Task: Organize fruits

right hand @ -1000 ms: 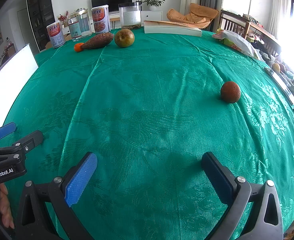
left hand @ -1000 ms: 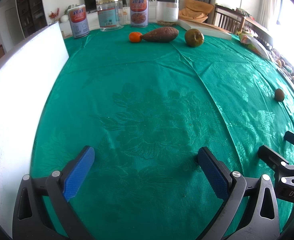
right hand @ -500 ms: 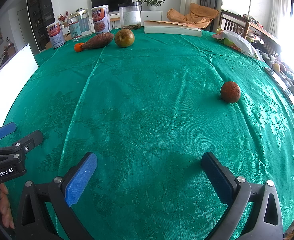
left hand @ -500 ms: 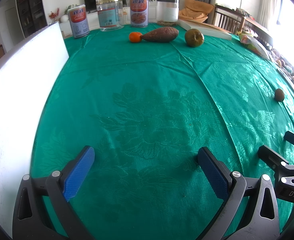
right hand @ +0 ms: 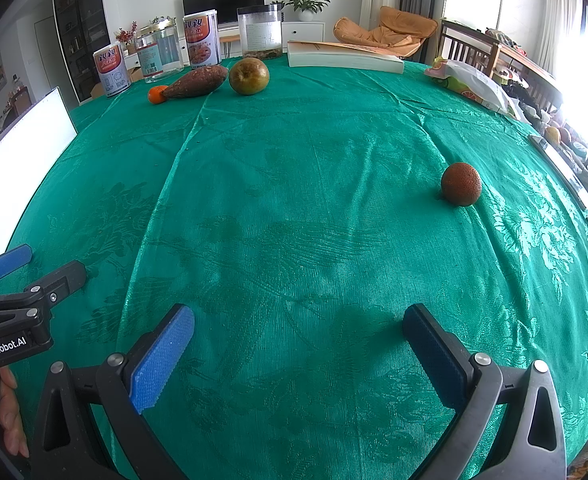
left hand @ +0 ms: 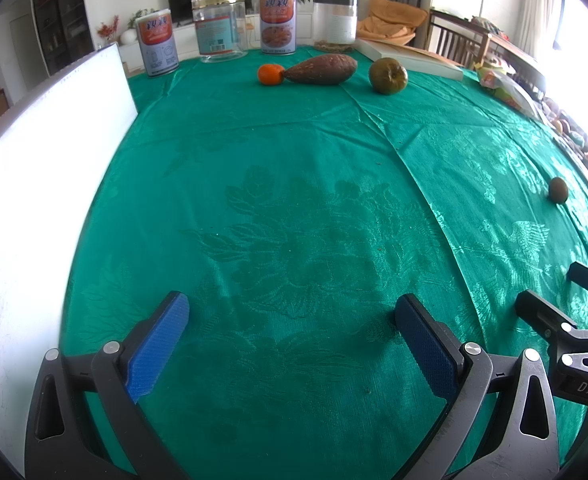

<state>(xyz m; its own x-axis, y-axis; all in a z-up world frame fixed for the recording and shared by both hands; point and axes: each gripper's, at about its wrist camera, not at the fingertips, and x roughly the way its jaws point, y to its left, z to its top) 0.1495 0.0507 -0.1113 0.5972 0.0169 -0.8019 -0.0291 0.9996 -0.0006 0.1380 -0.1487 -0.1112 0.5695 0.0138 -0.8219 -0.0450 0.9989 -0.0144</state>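
Note:
At the table's far side lie a small orange (left hand: 270, 74), a brown sweet potato (left hand: 321, 69) touching it, and a green-brown apple (left hand: 388, 76); they also show in the right wrist view as the orange (right hand: 157, 94), sweet potato (right hand: 197, 82) and apple (right hand: 249, 76). A small reddish-brown round fruit (right hand: 460, 183) sits alone at the right, also in the left wrist view (left hand: 558, 190). My left gripper (left hand: 289, 308) is open and empty over the green cloth. My right gripper (right hand: 300, 318) is open and empty, well short of the round fruit.
A white board (left hand: 33, 184) lies along the left edge. Cans and clear jars (left hand: 215, 28) stand at the far edge, with a book (right hand: 344, 58) and a snack bag (right hand: 472, 84) to the right. The green tablecloth (right hand: 294, 200) covers the table.

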